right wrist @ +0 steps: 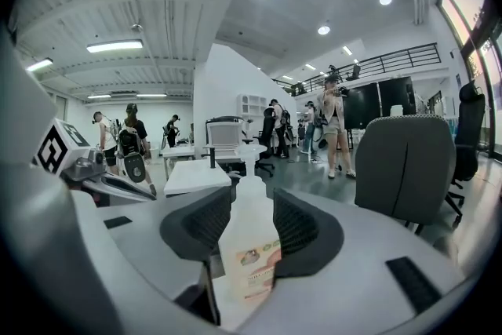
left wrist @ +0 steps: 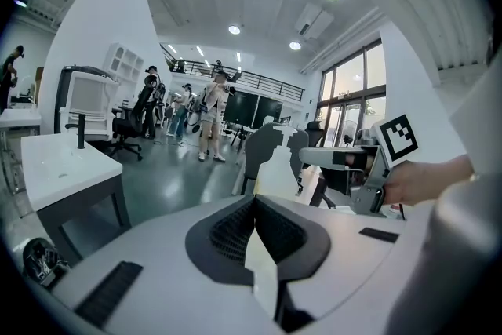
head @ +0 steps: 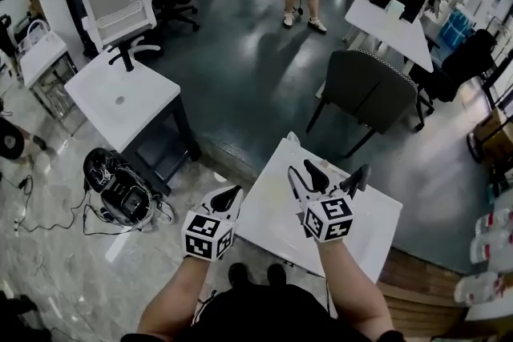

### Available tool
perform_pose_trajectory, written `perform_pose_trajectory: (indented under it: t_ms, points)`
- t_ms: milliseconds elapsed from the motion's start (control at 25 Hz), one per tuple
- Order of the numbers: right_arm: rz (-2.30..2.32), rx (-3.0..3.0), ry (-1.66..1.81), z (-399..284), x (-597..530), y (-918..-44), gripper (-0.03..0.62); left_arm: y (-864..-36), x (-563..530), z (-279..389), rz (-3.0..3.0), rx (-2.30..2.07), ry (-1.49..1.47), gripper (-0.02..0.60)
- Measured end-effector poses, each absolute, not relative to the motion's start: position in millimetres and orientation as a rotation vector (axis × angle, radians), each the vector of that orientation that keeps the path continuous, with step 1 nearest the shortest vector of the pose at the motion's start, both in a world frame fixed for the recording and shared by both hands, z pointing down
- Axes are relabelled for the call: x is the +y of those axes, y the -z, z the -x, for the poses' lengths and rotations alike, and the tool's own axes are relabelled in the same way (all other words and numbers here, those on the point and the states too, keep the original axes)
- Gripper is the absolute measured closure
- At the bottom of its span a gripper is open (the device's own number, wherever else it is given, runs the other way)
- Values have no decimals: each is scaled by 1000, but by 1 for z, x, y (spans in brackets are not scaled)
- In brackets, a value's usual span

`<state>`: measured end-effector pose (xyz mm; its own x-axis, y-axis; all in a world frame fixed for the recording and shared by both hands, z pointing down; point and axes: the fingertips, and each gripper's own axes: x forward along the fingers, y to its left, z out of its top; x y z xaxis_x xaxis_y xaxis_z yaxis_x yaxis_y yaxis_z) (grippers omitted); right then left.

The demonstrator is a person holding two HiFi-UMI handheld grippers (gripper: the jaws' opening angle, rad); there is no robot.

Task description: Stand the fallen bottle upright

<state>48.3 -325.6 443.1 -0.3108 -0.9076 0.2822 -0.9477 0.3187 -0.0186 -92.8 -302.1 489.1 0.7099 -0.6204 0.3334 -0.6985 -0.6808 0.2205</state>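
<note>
**A:** What is worrying you here?

**B:** The table [head: 272,214] is leaving little margin, I'm judging. The bottle [right wrist: 249,247] is already standing upright on it, seemingly toward the far corner. One knock could be laying it flat again, or sending it over the edge.

**A:** What would be doing the knocking?

**B:** The right gripper [head: 337,171]. Its jaws are standing spread wide, and the bottle is rising in the gap between them with its label facing the camera. If that gripper is pulling back crooked or swinging sideways, one jaw could be catching the bottle's side and tipping it.

**A:** Are the pads [right wrist: 300,227] pressing on it now?

**B:** They're looking clear of it, sitting just beside each flank. Nothing is pinching it.

**A:** And the other tool?

**B:** The left gripper [head: 227,198] is hovering at the table's near left edge with its jaws pressed together on nothing. The bottle is standing ahead of it, apart, so I'm seeing less danger from that side.
</note>
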Motion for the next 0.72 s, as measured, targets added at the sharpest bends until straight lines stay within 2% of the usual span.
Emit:
perform_pose_trajectory:
  t_ms: [200, 400, 640, 720]
  points:
    - [-1736, -2359, -253, -67, -287, -435, 414, -476, -294, 92, -2603, -1056, -336, 571]
    - [-1756, -2391, -263, -103, -243, -425, 451, -463, -284, 78, -2586, -1113, -326, 571]
    - [-1768, -2427, -264, -162, -207, -402, 569, -430, -266, 44, -2628, -1191, -309, 571]
    - [-1765, -2433, -267, -179, -195, -399, 580, -419, -259, 34, -2641, -1210, -302, 571]
